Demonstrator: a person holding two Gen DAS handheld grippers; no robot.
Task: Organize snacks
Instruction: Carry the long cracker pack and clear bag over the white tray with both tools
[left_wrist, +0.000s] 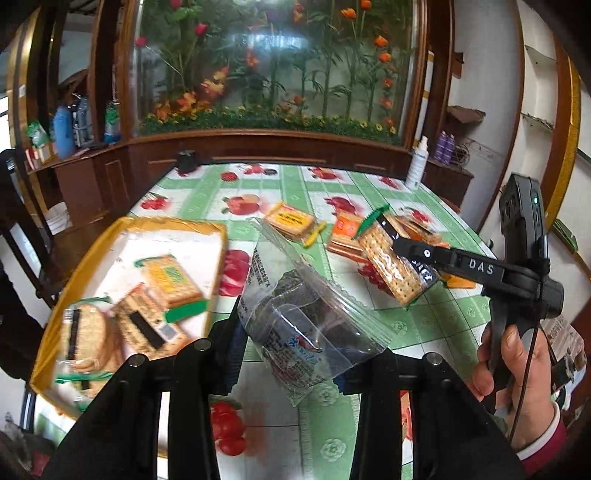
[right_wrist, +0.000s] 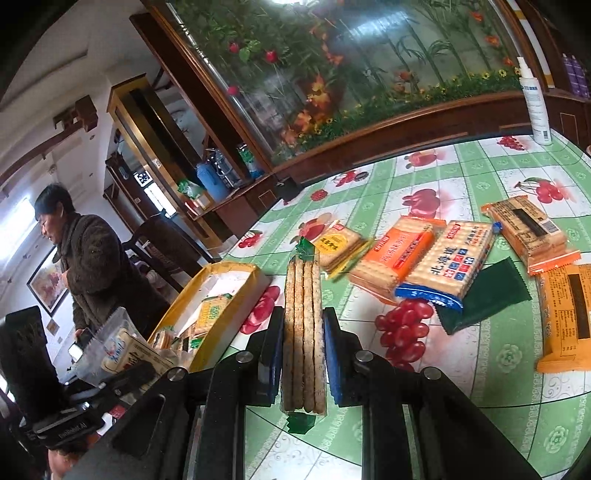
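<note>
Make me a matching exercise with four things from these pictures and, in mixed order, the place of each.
Things:
1. clear bag
2. green-ended cracker pack
3. blue-ended cracker pack
4. white spray bottle

Places:
A. lying flat on the tablecloth
B. in the right gripper
C. standing at the table's far edge
D. in the left gripper

Pairs: 1-D, 2-B, 3-A, 4-C

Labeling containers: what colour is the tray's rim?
Yellow rim, white inside; clearest in the left wrist view.
</note>
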